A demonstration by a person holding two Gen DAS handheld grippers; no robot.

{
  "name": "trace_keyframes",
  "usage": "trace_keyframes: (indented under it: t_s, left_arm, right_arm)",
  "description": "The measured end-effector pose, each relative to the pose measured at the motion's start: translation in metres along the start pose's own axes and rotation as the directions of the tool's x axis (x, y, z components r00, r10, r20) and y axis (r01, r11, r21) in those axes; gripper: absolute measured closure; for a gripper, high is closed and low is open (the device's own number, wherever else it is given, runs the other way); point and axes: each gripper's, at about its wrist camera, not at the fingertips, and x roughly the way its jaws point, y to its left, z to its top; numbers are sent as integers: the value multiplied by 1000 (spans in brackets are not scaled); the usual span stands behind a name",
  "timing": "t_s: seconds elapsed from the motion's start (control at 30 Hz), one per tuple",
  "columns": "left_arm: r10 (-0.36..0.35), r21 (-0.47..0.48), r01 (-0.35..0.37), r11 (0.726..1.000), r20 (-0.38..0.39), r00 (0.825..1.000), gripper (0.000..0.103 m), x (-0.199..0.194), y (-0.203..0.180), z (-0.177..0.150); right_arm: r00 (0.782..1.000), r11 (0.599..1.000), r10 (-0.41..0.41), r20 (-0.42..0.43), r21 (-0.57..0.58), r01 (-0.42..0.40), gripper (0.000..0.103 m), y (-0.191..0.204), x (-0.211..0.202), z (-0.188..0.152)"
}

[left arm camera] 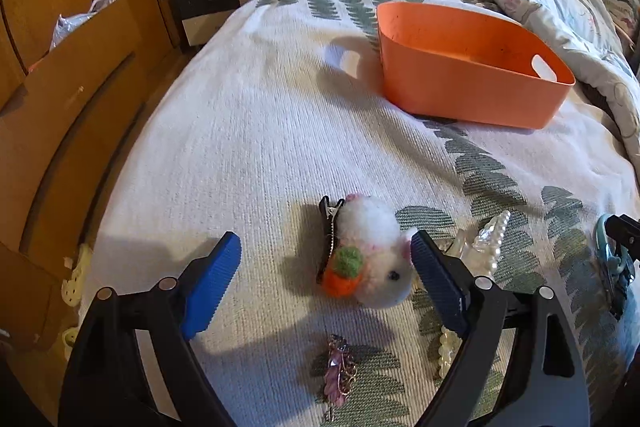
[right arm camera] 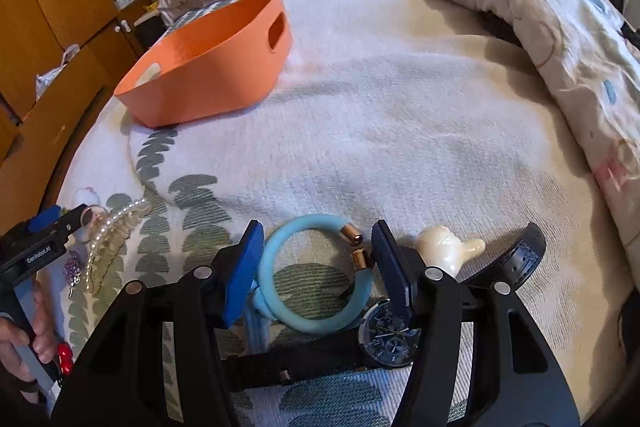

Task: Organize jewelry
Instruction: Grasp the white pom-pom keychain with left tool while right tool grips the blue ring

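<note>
**A:** Two grippers, both angled down at the bedspread (right arm camera: 400, 115), and neither has anything yet. The left gripper (left arm camera: 326, 261) stands wide, with the fluffy white hair clip (left arm camera: 370, 251) sitting between its blue pads; the right-hand pad looks just about against the fluff, the other well clear. The right gripper (right arm camera: 318, 269) is at a medium gap around the light blue bracelet (right arm camera: 314, 277), pads flanking the ring without pinching it, as far as I can tell.

**B:** So how would you close on them?

**A:** For the clip, I'd centre the jaws on the fuzzy body and avoid the black metal part, because fluff squashes and can slip. For the bracelet, I'd squeeze across the ring and take care not to catch the blue-faced watch (right arm camera: 390, 341) lying right under one finger. The pearl claw clip (left arm camera: 486, 239) and the pink pendant (left arm camera: 340, 373) are close too.

**B:** And the bin?

**A:** The orange bin (left arm camera: 472, 95) sits further up the bed, well apart from the pile. What I can see of its inside looks bare, though part of the floor is hidden behind the near wall. Everything's still on the bedspread.
</note>
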Motion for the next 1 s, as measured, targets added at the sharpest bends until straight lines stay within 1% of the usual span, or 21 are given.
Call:
trace_keyframes:
  t_s: [0.07,0.33,0.4,0.43,0.47,0.53,0.57,0.6,0.63,0.67,0.7,0.8,1.0]
  left_arm:
    - [-6,-1,6,1000,-14,1000,17,2,-1,0]
    - [1,34,0,999,-24,1000,17,4,-11,-2]
    - [-1,33,2,999,-23,1000,17,4,-11,-1]
    - [-1,35,2,999,-23,1000,19,4,-11,-1]
    - [1,37,0,999,-24,1000,22,4,-11,-1]
    - [9,43,-8,999,-24,1000,33,4,-12,-2]
    - [4,47,-3,999,-28,1000,37,4,-12,-2]
    - [-9,52,10,999,-36,999,51,4,-13,-2]
    - [-28,55,30,998,-49,998,58,5,-14,-2]
    - [-31,57,34,998,-57,998,58,5,-16,-3]
    - [-27,60,30,998,-53,998,58,5,-17,-3]
    - [-37,57,40,998,-57,998,60,5,-17,-3]
    - [-84,15,85,996,-70,994,62,2,-7,0]
  right_arm:
    - [1000,1000,0,-12,-9,0,44,0,2,-1]
    - [1000,1000,4,-25,-23,-5,44,1,4,-1]
    - [1000,999,-2,-22,-38,1,47,3,3,-2]
    - [1000,999,-1,-21,-41,0,48,4,3,-2]
    - [1000,999,2,-21,-45,-3,52,5,2,-3]
    - [1000,998,-17,-20,-59,16,58,7,1,-3]
    - [1000,998,-17,-21,-63,15,64,7,1,-3]
    - [1000,998,-6,-30,-61,4,70,6,2,-4]
    - [999,998,-2,-36,-58,0,74,6,3,-4]
    - [999,998,-7,-33,-59,5,82,6,3,-4]
    - [1000,998,-10,-30,-61,8,86,6,2,-4]
    - [1000,998,6,-27,-59,-8,88,7,-1,-3]
    - [999,998,36,-4,-52,-36,92,9,-14,3]
